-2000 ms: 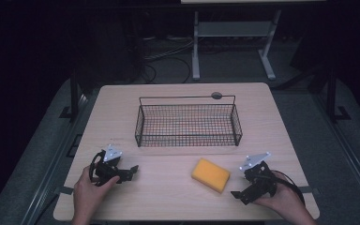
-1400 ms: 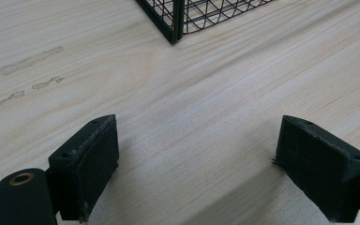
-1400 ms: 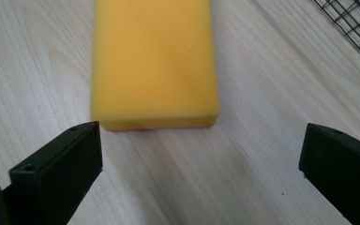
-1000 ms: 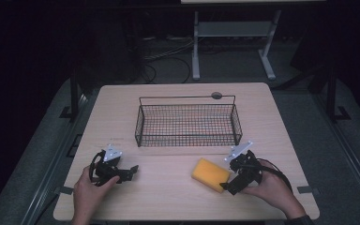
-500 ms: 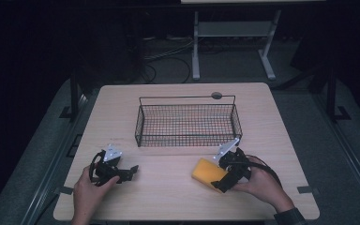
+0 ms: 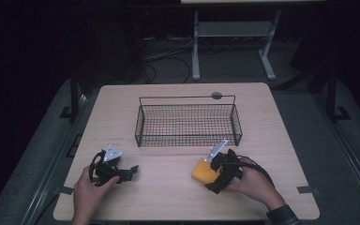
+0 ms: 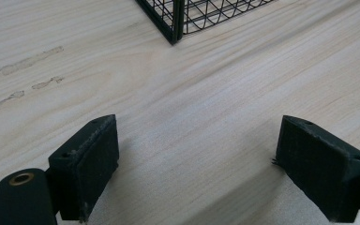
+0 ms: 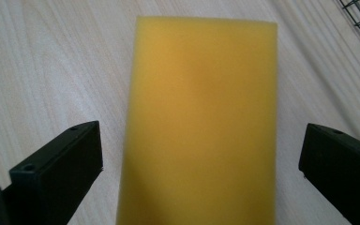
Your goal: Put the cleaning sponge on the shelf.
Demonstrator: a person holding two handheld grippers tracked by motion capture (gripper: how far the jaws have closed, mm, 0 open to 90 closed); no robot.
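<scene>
Sponge (image 8: 201,122) is the thing I'm after — it lies flat on the table (image 6: 168,192), just in front of the basket (image 6: 188,121) and toward its right end. My right gripper (image 6: 214,174) has its jaws spread wide with the sponge between them, a clear gap on each side, so nothing is gripped yet. I judge this as the approach step of a pickup. Next I'd ease forward a touch so the pads cover more of the sponge's long sides, then close gently — foam squashes, so only enough squeeze to lift. My left gripper (image 6: 122,172) sits on the table near the front left, jaws apart over bare wood, well away from the sponge.

The table is pale wood grain with a few faint scuffs. The basket is black wire and looks empty. Beyond, the room is dark, with cables on the floor and a white stand (image 6: 229,42).
</scene>
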